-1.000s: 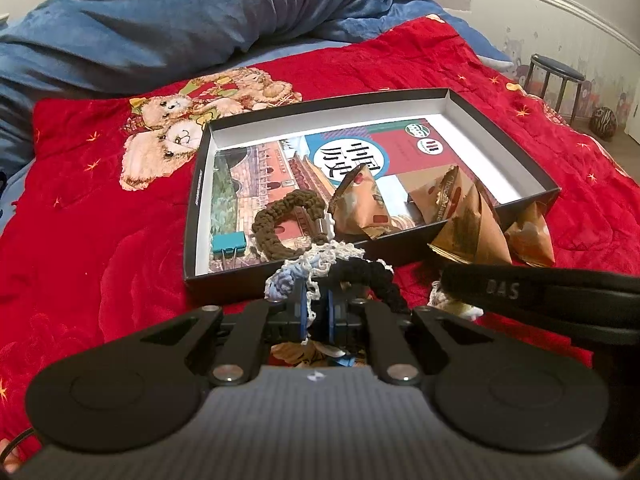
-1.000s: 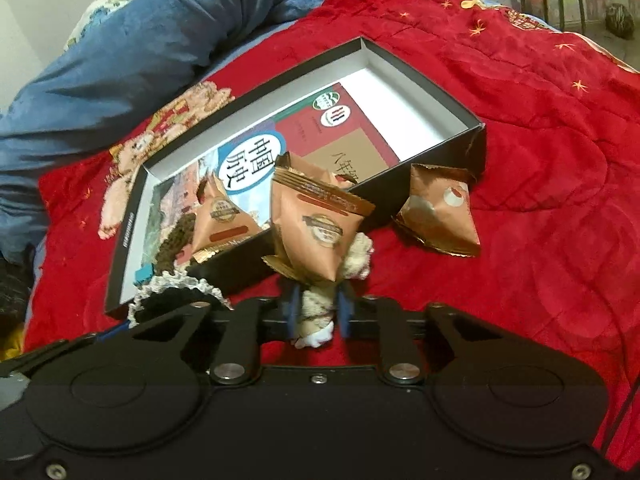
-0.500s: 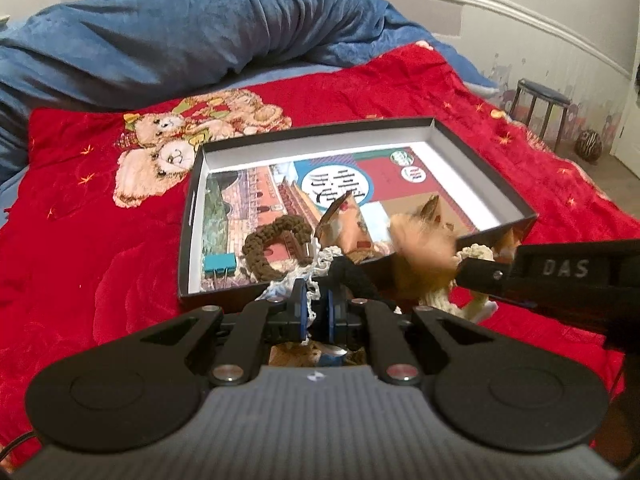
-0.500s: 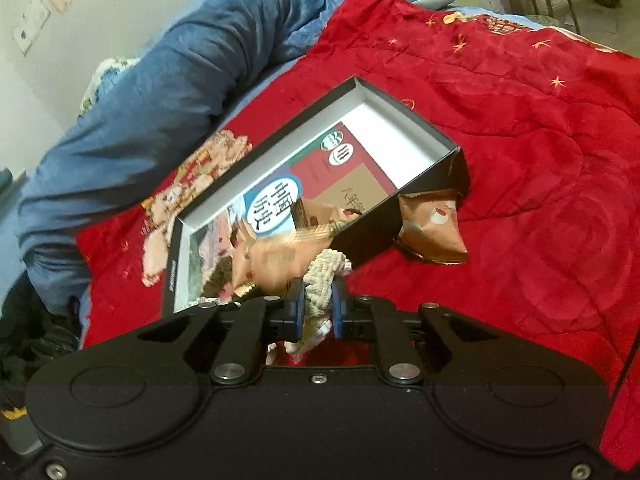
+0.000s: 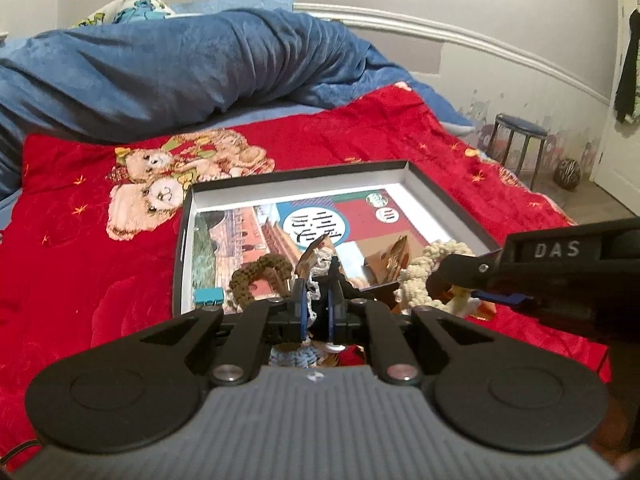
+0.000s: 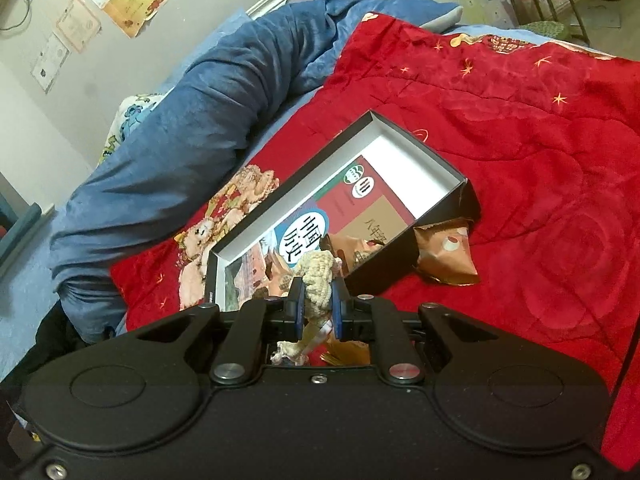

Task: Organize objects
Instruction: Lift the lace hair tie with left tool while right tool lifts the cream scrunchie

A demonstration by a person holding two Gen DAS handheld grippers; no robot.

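A bright red plush blanket point(image 6: 520, 152) printed with teddy bears is covering the bed, and a rumpled dark blue velvet duvet point(image 5: 168, 68) is lying bunched along its far side. On the red blanket a shallow rectangular black cardboard box point(image 5: 444, 196) with a white inner wall is sitting open, its floor lined by a colourful printed booklet point(image 5: 320, 216). Inside the box, at its near left, a brown crocheted yarn ring point(image 5: 256, 272) is lying next to a small teal binder clip point(image 5: 208, 295), and a tan foil snack packet point(image 5: 394, 258) is standing further right. In the right wrist view another tan foil snack packet point(image 6: 444, 256) is lying on the blanket outside the box, touching its near corner.

The left gripper point(image 5: 318, 312) is clenching its blue-padded jaws on a crocheted piece of white, black and pale blue yarn point(image 5: 324, 260), holding it just above the box's near wall; pale blue yarn is hanging below the jaws. The right gripper point(image 6: 318, 312) is pinching a cream-coloured knotted yarn scrunchie point(image 6: 316, 276), which is sticking up between its pads over the near edge of the box. In the left wrist view that scrunchie is hovering beside the box's near right corner.

A small round blue-topped metal stool point(image 5: 520, 132) is standing on the floor beyond the bed.
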